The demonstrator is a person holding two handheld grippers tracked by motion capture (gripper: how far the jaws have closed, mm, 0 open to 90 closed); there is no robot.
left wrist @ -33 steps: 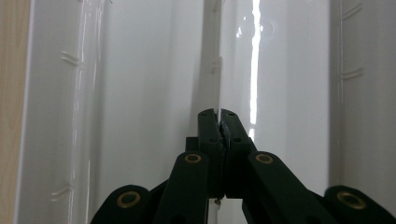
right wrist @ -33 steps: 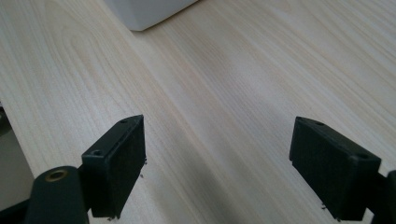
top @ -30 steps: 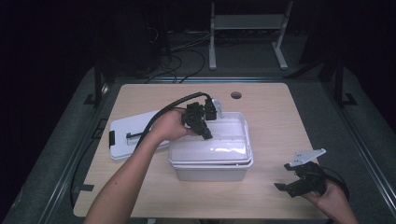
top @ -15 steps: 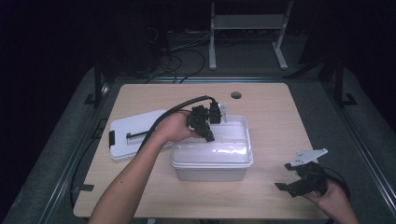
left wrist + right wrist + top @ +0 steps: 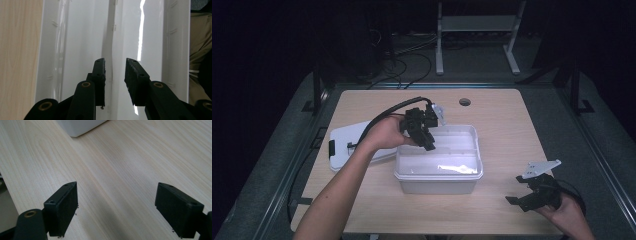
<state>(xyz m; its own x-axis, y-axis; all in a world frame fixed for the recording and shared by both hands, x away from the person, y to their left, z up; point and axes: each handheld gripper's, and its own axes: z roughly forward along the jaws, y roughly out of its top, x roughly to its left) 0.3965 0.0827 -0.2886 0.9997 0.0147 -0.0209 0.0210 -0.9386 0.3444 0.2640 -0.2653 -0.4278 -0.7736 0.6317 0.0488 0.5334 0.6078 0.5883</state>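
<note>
Since the earlier frame, left gripper (image 5: 428,134) has shifted over the white box (image 5: 439,179) at tabletop (image 5: 502,130) centre, jaws slightly parted, empty; right gripper (image 5: 537,192) rests wide open; risk: jaws striking the box rim, shifting it.

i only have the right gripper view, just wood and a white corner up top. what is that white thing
Observer: An open white plastic bin in the middle of the table; nothing visible in it.
Operator: where's the left gripper
Observer: The left gripper is over the bin's far left corner, pointing down inside.
Operator: fingers shut?
Observer: No, its fingers stand a little apart, holding nothing.
Operator: is there a lid
Observer: Yes, a white lid lies flat on the table left of the bin.
</note>
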